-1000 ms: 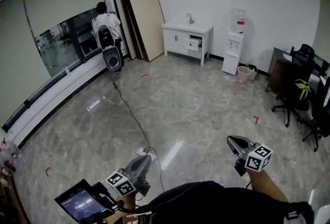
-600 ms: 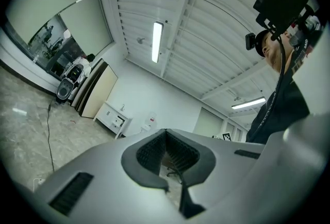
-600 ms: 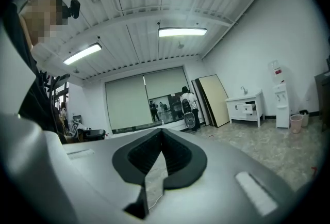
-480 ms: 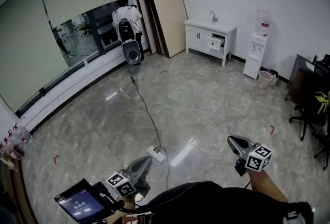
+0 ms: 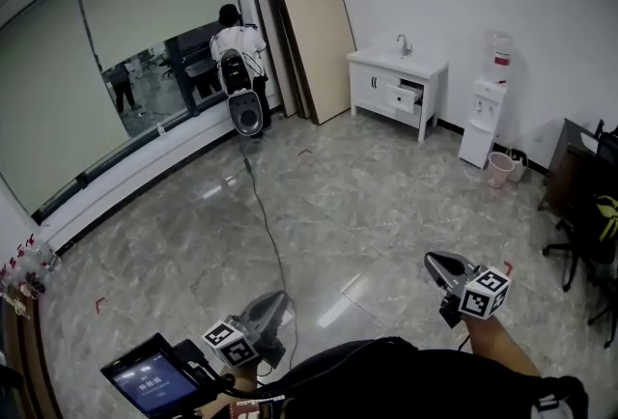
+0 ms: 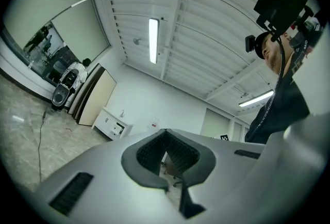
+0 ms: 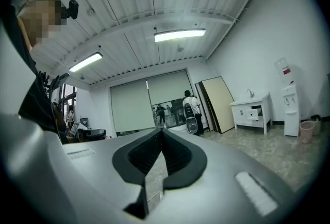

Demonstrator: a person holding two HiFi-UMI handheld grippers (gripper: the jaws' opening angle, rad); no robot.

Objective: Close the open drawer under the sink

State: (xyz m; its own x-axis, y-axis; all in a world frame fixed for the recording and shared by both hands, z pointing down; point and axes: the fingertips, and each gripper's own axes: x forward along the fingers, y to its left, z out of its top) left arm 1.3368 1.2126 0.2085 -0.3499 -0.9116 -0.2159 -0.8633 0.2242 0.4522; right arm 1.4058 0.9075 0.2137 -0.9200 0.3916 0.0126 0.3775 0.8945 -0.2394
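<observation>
The white sink cabinet stands far off against the back wall, with its upper right drawer pulled out. The left gripper view shows the same cabinet small and distant, and the right gripper view shows it with the drawer open. My left gripper is low in the head view, shut and empty. My right gripper is at the lower right, also shut with nothing in it. Both are several metres from the cabinet, above bare marble floor.
A water dispenser and a pink bin stand right of the cabinet. Boards lean on the wall to its left. A person stands by a speaker; its cable runs across the floor. Office chairs at right.
The view has moved forward across the floor and swung left, so the cabinet has shifted right. The floor power strip has slipped out of sight. Both grippers keep their places in the view.
</observation>
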